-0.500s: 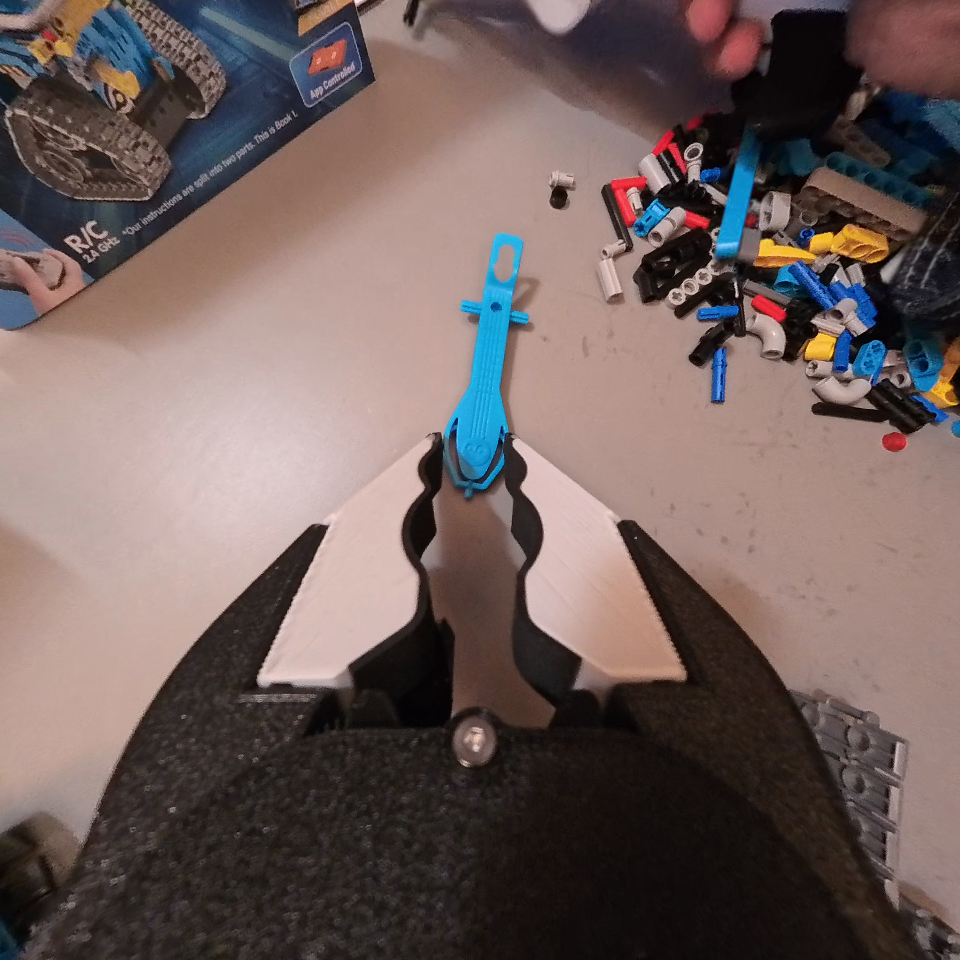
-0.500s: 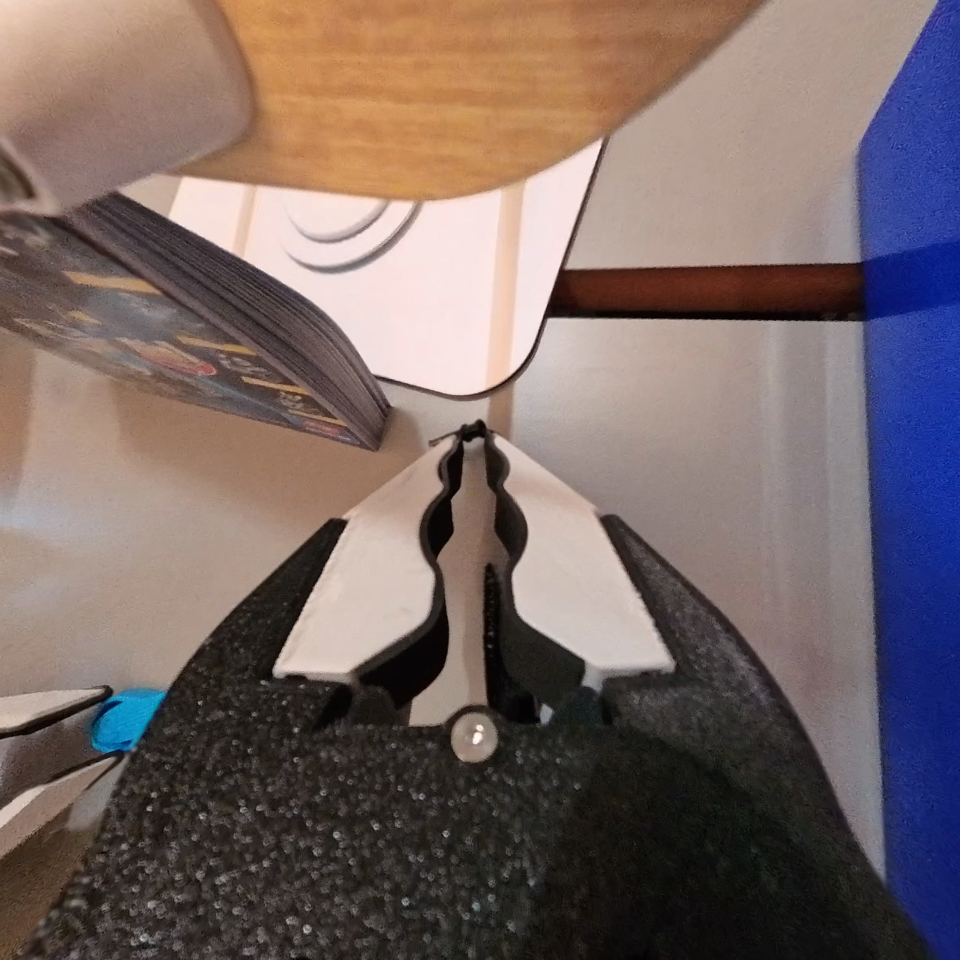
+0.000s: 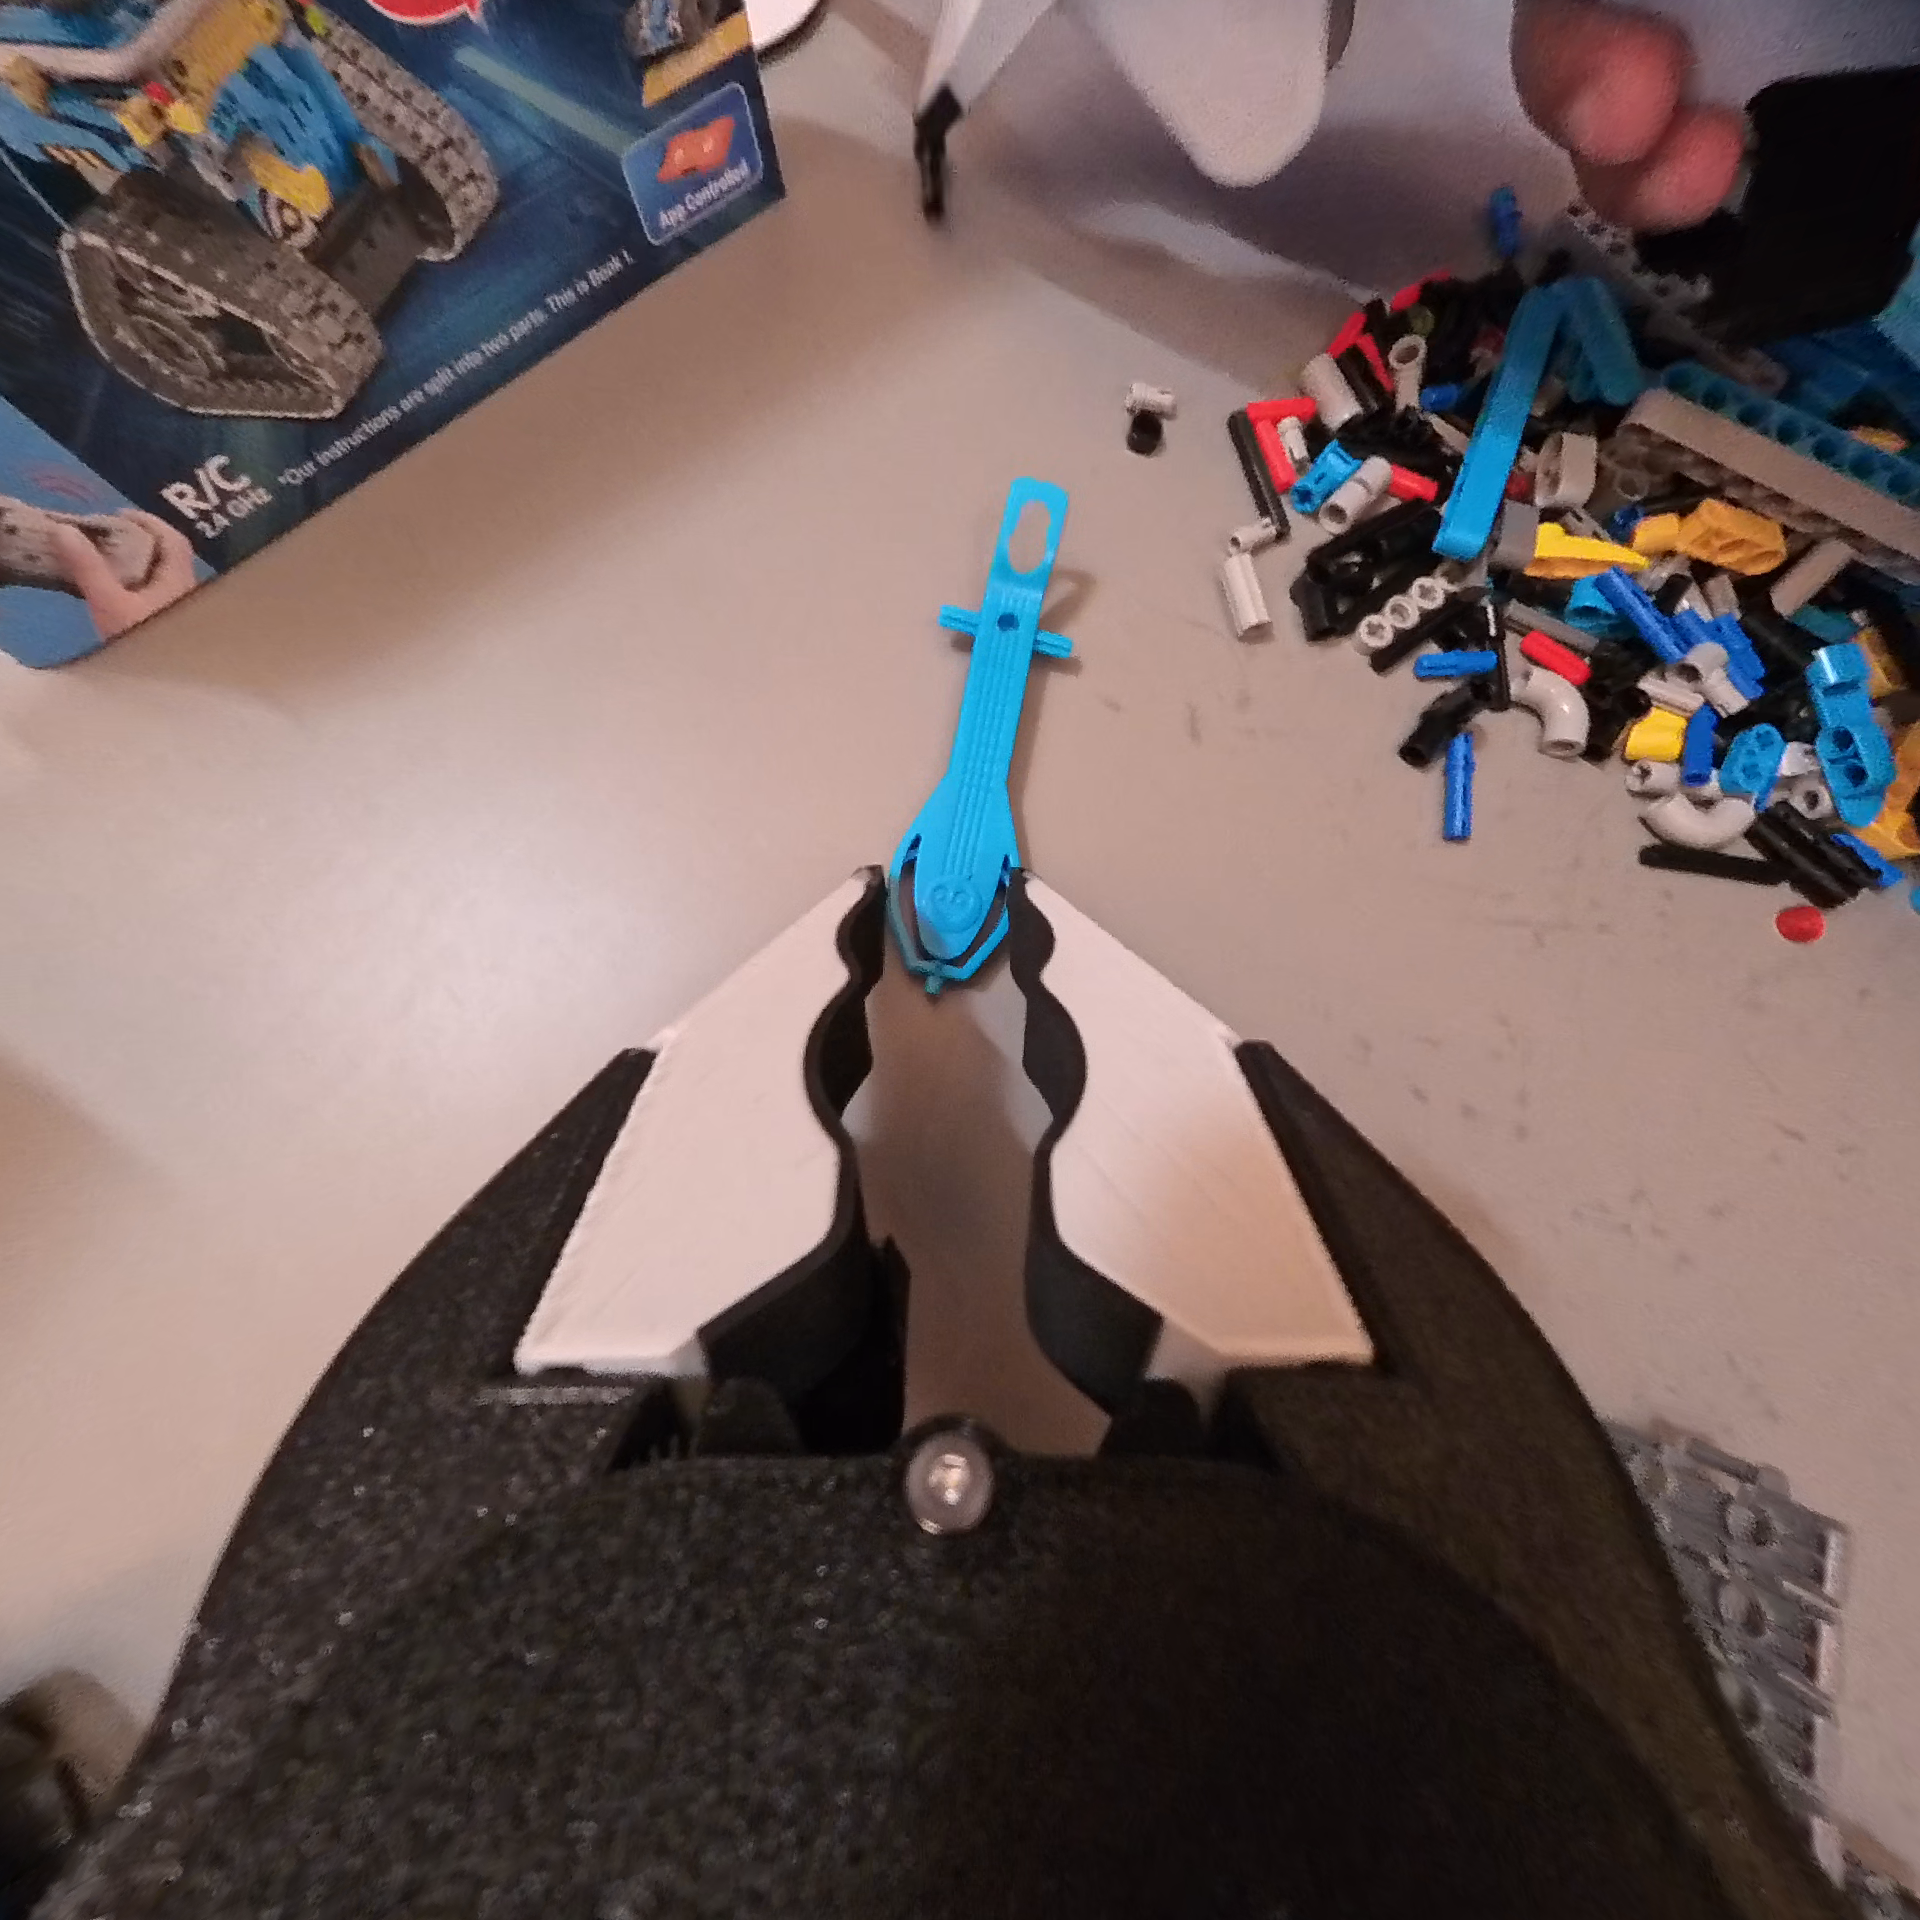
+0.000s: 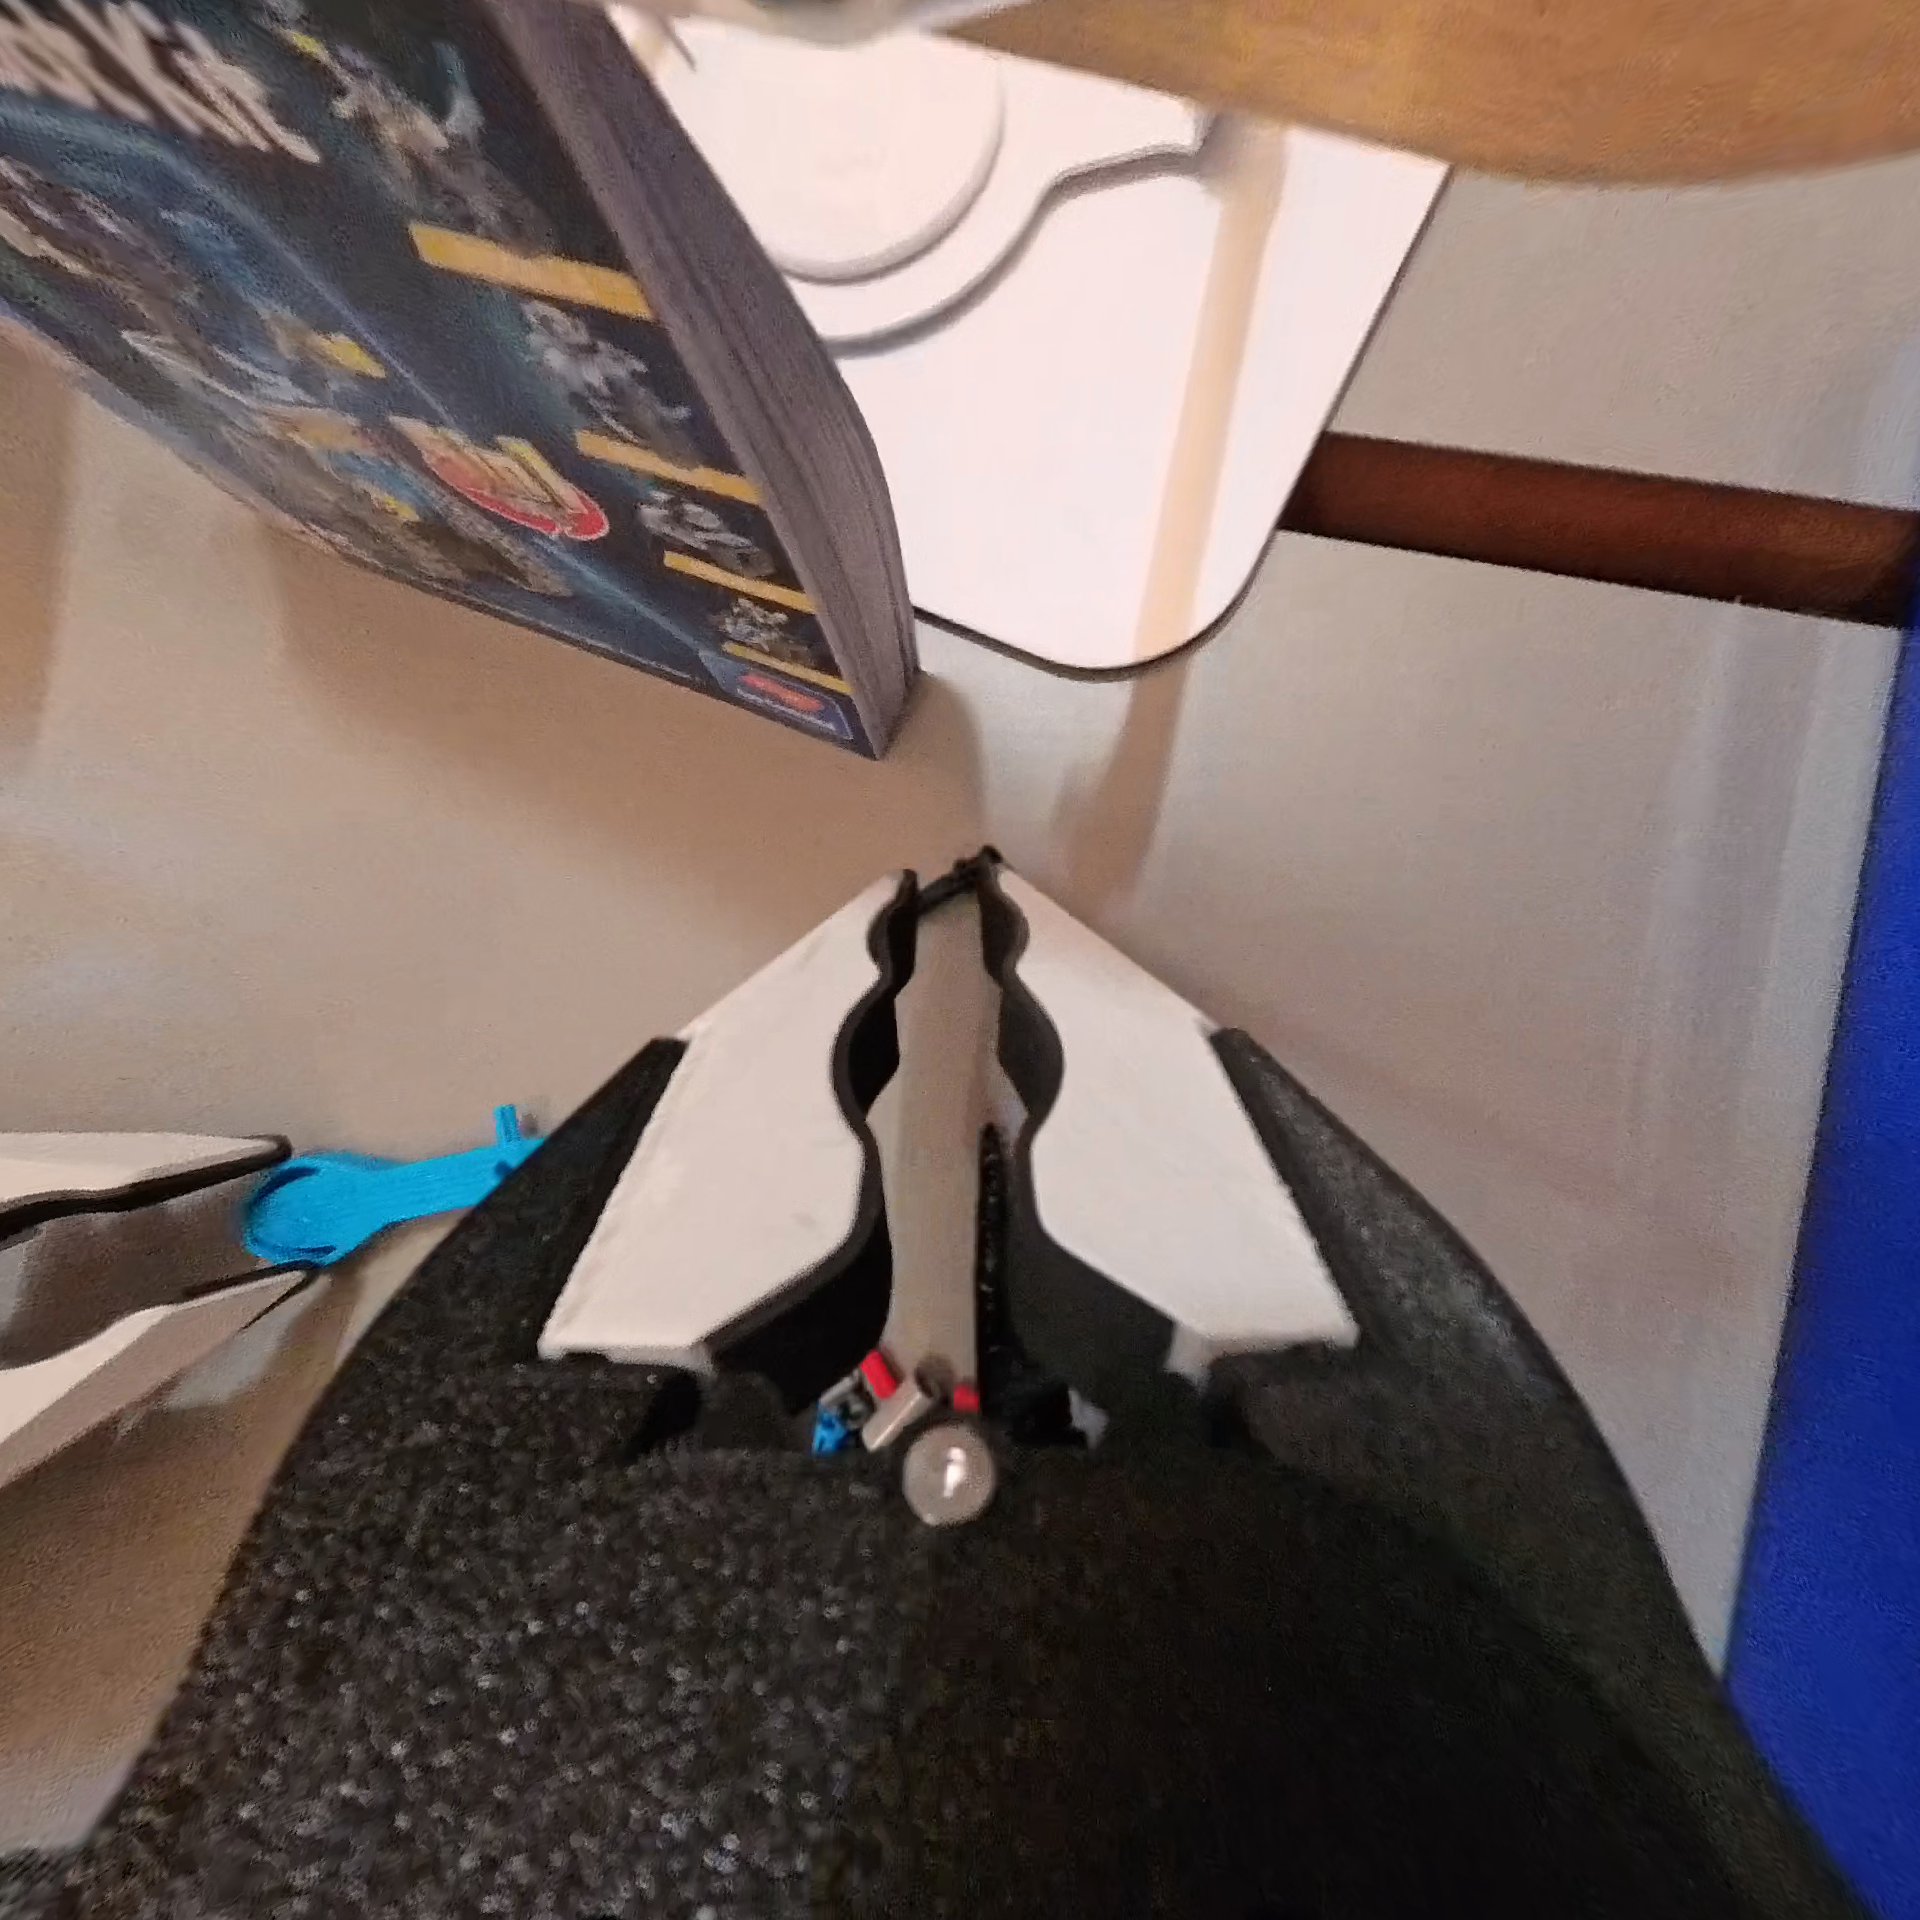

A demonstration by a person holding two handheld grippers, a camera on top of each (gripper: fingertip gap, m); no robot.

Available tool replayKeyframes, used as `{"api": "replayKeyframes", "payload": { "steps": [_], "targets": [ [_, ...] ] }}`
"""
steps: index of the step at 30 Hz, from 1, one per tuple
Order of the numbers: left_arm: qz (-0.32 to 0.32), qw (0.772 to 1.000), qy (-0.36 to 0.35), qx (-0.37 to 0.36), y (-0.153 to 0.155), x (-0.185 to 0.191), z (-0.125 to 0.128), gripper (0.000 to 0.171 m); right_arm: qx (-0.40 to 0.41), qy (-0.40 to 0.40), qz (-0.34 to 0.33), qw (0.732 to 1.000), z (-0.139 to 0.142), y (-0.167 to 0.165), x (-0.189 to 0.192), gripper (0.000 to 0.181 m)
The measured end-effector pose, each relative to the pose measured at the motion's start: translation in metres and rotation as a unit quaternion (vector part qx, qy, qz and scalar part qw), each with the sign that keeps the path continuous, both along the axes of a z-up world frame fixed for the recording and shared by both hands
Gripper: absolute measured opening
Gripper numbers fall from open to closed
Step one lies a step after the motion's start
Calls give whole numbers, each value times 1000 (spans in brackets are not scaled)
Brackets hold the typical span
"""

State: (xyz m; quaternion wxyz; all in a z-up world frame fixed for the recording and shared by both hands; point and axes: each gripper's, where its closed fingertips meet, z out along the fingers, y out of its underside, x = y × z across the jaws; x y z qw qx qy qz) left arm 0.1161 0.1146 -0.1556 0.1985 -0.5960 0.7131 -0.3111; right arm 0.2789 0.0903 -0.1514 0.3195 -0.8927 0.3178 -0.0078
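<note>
My left gripper (image 3: pixel 948 894) is shut on the wide end of a light-blue plastic tool (image 3: pixel 987 707). The tool's long handle points away over the beige table (image 3: pixel 520 831), its looped tip toward the far side. My right gripper (image 4: pixel 961 881) is shut on a small thin black piece that sticks out at its tips. In the left wrist view the right gripper (image 3: pixel 940 99) hangs at the top with the black piece (image 3: pixel 930 171) below it. The right wrist view shows the left gripper (image 4: pixel 244 1216) and the blue tool (image 4: pixel 364 1200) at the lower left.
A pile of small plastic building parts (image 3: pixel 1610 623) lies at the right, with a person's hand (image 3: pixel 1621 114) above it. A printed toy box (image 3: pixel 312 260) stands at the far left. Grey track links (image 3: pixel 1745 1579) lie near right. A blue surface (image 4: pixel 1849 1039) bounds the right wrist view. One gripper's finger ends stand about 15 cm off the other's.
The right gripper has swung down and left: the toy box and the left gripper with the blue tool now fill more of its view. The left gripper has hardly moved.
</note>
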Motion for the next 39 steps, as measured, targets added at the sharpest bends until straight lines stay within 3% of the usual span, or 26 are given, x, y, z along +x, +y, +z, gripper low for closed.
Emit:
{"api": "replayKeyframes", "payload": {
  "steps": [3, 7, 10, 12, 15, 17, 19, 21, 24, 27, 31, 34, 39],
  "targets": [
    [-2, 1000, 0, -21, -8, 8, 0, 22, 37, 22, 6, 999, 9, 9, -9, 21],
    [0, 1000, -1, -21, -10, 25, 0, 22, 89, -14, 18, 996, 54, -9, -31, 22],
    [14, 1000, -1, -19, -4, 29, 0, 25, 174, -44, 26, 983, 100, -37, -75, 21],
    [32, 999, 1, -16, 7, 27, 0, 28, 228, -48, 48, 971, 115, -55, -122, 21],
    [47, 999, -15, -15, 18, 23, 14, 37, 243, -88, 68, 964, 103, -85, -181, 21],
    [42, 997, -56, -25, 20, 12, 43, 37, 247, -112, 149, 951, 91, -95, -230, 22],
    [-1, 994, -97, -41, 6, -9, 74, 36, 221, -125, 236, 938, 67, -99, -269, 22],
    [-71, 990, -97, -67, -23, -42, 86, 36, 199, -132, 283, 929, 48, -101, -284, 29],
    [-201, 971, -60, -117, -79, -110, 77, 35, 201, -86, 330, 918, 35, -90, -294, 32],
    [-272, 960, -22, -65, -106, -156, 49, 35, 185, -74, 376, 905, 23, -76, -296, 32],
    [-258, 966, -3, 19, -100, -156, 19, 31, 177, -65, 410, 892, 16, -62, -298, 20],
    [-244, 970, -5, 21, -97, -146, 10, 10, 177, -39, 400, 898, 15, -64, -297, 4],
    [-208, 978, -8, -9, -95, -140, 11, 6, 175, -56, 362, 914, 16, -74, -293, 3]
  ]
}}
